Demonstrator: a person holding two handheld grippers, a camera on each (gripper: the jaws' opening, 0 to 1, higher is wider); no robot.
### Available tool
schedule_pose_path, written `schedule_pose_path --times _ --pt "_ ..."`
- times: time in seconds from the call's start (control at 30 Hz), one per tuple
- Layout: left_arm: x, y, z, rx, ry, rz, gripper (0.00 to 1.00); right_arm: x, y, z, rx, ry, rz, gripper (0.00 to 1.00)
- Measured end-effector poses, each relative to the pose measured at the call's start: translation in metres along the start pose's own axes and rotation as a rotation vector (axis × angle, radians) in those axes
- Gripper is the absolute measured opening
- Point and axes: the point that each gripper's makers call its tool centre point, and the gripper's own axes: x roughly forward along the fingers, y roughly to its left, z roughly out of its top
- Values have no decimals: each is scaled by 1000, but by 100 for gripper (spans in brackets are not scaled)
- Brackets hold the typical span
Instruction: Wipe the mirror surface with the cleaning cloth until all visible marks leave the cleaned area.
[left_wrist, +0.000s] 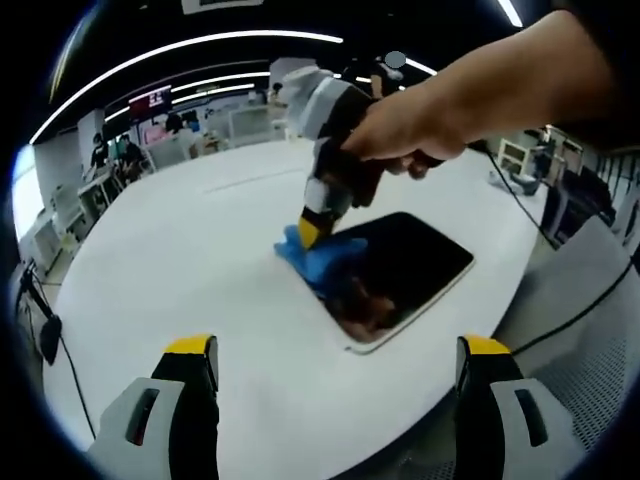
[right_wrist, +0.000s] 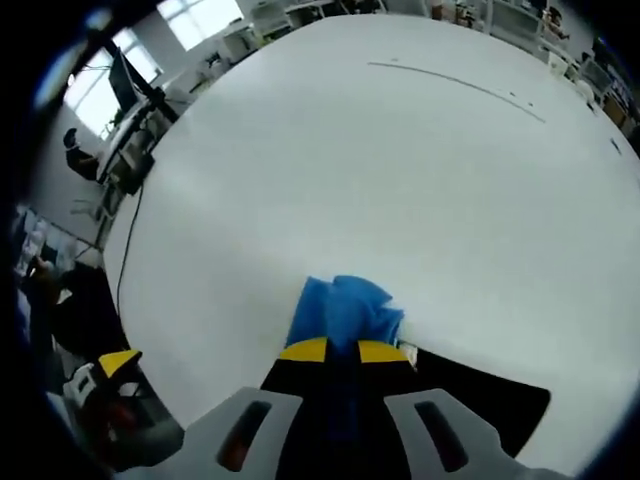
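pinching one blue cloth (right_wrist: 345, 310) on one mirror (left_wrist: 405, 275) — right tongs (right_wrist: 343, 350) clenched; left tongs (left_wrist: 335, 350) released

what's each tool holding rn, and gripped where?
Right tool is shut on the blue cleaning cloth, pinching a bunched fold at the mirror edge. Left tool is open and holds nothing.

Both handheld tools look the same: chunky light-grey plastic bodies with black fingers capped in yellow tips, left gripper (left_wrist: 338, 350) and right gripper (right_wrist: 343, 350). Dark oval slots on each grey finger housing. Person's sleeve (left_wrist: 590, 40) is dark.
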Motion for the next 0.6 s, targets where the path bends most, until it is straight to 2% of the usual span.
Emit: schedule_pose_path --times 0.13,0.27,0.33,0.6 --pt "0 -1 3 13 -11 -3 99 -3 3 -2 -1 -1 -5 3" --pt "-1 0 4 14 -15 6 99 -4 4 -3 -34 -16 -17 3" --pt "-2 3 6 14 -27 18 99 -5 5 -5 -79 -14 -34 3" --pt "-2 4 6 16 -26 28 99 -4 7 -10 -57 -14 -26 3"
